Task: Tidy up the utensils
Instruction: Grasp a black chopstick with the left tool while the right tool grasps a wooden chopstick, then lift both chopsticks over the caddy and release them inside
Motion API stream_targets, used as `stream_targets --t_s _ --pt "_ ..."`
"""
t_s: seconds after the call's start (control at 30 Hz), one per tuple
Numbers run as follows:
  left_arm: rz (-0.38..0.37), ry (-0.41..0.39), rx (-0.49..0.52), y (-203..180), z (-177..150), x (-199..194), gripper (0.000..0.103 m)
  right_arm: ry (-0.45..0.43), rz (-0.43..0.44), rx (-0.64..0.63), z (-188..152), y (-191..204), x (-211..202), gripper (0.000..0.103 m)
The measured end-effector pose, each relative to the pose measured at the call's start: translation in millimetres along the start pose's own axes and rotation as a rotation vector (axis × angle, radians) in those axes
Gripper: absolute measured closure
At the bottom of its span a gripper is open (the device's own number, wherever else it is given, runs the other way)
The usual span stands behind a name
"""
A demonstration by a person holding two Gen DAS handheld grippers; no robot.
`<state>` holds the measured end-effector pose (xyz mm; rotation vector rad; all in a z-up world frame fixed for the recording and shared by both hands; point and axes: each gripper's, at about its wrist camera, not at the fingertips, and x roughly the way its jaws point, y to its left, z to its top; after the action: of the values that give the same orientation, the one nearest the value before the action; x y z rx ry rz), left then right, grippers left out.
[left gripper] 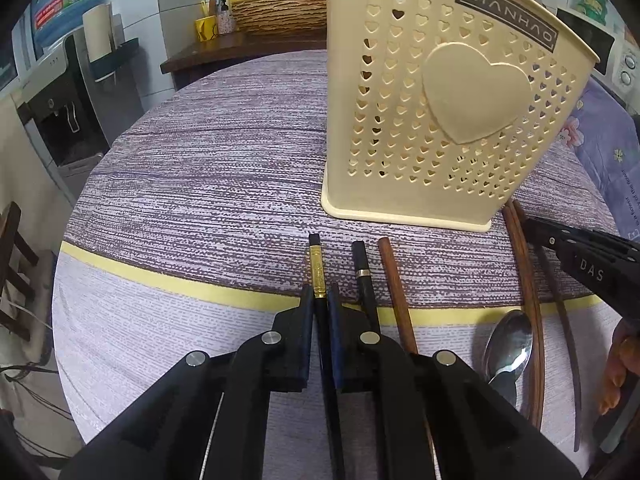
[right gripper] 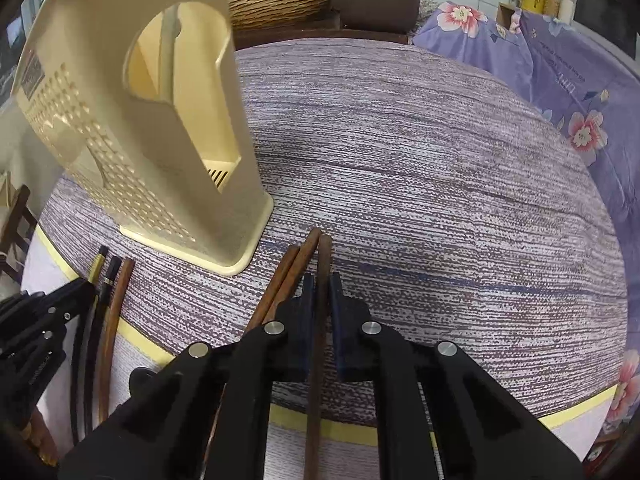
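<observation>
A: How many chopsticks can be counted?

B: Six are seen in all. In the left wrist view, a black chopstick with a gold band [left gripper: 319,276] is clamped between the closed fingers of the left gripper [left gripper: 320,300]. Just beside it lie a black chopstick with a silver ring [left gripper: 362,264] and a single brown chopstick [left gripper: 394,284], both flat on the tablecloth [left gripper: 200,200].

A: And on the other side?

B: Three more brown ones are shown in the right wrist view. One dark brown chopstick [right gripper: 323,256] is held between the narrowed fingers of the right gripper [right gripper: 321,292]; whether it is pinched tight or merely straddled cannot be told. A pair of brown chopsticks [right gripper: 298,260] lies touching each other just to its left, partly hidden under the gripper.

A: Other utensils?

B: One spoon [left gripper: 510,340] is seen, bowl up, between the single brown chopstick and the pair.

A: Where is the holder?

B: One cream holder [left gripper: 432,120], pierced with small hearts, is stood upright on the cloth just beyond the chopstick tips. Its open side and inner divider are shown in the right wrist view; what it contains cannot be made out.
</observation>
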<state>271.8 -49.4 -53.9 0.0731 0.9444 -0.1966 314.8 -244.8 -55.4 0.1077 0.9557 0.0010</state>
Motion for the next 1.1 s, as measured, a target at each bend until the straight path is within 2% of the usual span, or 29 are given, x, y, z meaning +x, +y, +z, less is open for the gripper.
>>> stream_targets --t_s 0.1,0.23,0.5,0.67,0.77,1.1 --pt "-0.031 -0.013 -0.023 4.4 2.5 -1.7 0.095 -0.035 0.026 0.018 1.0 -7.2 -12.1 0.095" --pt "-0.060 -0.081 -0.054 11.7 7.3 -24.0 0.095 -0.120 0.088 0.044 0.7 -19.9 -47.6 0.095" --pt "-0.088 -0.328 -0.078 29.8 26.2 -119.1 0.095 -0.322 0.176 0.068 3.4 -45.8 -147.0 0.095" --pt "-0.084 -0.430 -0.069 37.2 33.3 -159.0 0.095 -0.419 0.187 0.043 -2.3 -51.4 -195.8 0.095" --pt "-0.073 -0.455 -0.063 37.1 35.0 -164.4 0.095 -0.430 0.184 0.020 -3.2 -47.9 -205.1 0.095" --pt "-0.080 -0.457 -0.067 39.8 36.9 -163.4 0.095 -0.429 0.180 -0.007 2.5 -44.8 -209.9 0.095"
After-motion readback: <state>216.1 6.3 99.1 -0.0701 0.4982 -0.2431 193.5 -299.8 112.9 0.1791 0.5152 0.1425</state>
